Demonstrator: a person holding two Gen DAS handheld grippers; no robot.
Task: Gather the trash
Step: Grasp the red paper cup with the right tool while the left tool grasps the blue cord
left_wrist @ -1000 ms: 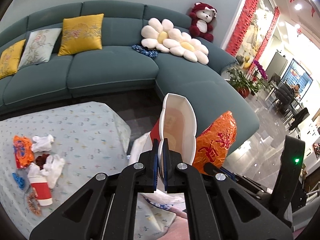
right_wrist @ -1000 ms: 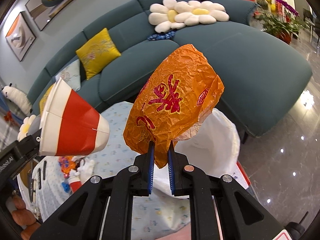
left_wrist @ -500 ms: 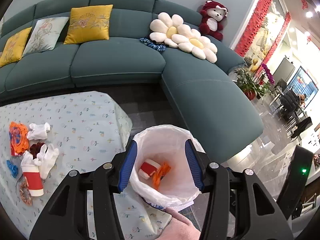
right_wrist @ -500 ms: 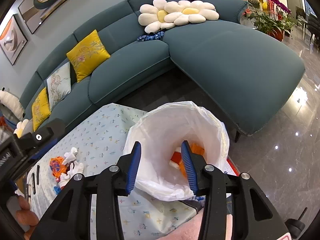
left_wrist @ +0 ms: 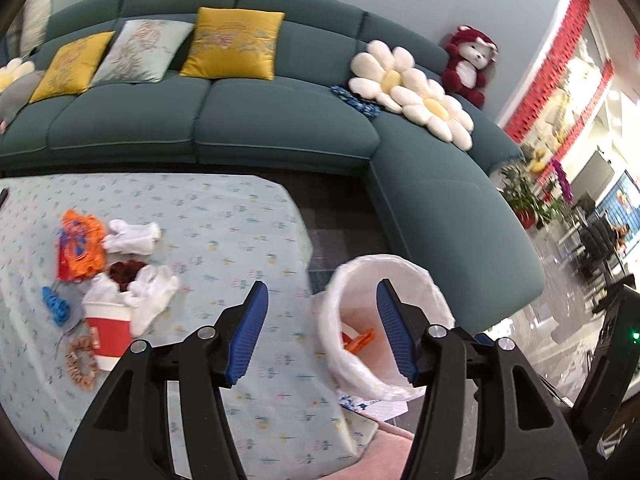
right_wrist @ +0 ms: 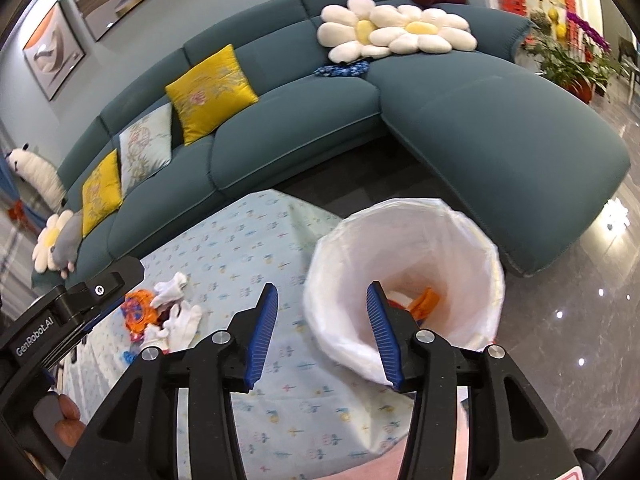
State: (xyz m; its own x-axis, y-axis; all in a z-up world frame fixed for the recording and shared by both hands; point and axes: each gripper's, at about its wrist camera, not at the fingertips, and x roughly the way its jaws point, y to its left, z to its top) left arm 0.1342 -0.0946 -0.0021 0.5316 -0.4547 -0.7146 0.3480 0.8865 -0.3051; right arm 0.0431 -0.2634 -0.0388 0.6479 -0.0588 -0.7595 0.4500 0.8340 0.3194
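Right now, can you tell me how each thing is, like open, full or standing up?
left gripper: open, holding nothing.
right gripper: open, holding nothing.
trash bag: mouth open, beside the table, orange trash inside.
paper cup: standing upright on the table.
white tissues: crumpled, on the table.
orange wrapper: crumpled, on the table.

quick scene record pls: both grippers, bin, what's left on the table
left gripper: open, empty, above the table edge by the bin
right gripper: open, empty, by the bin's rim
white-lined trash bin: beside the table; orange wrapper inside
floral-cloth table: trash pile at far left
red-and-white paper cup: upright in the pile
crumpled white tissues: in the pile
orange snack wrapper: at the pile's far end
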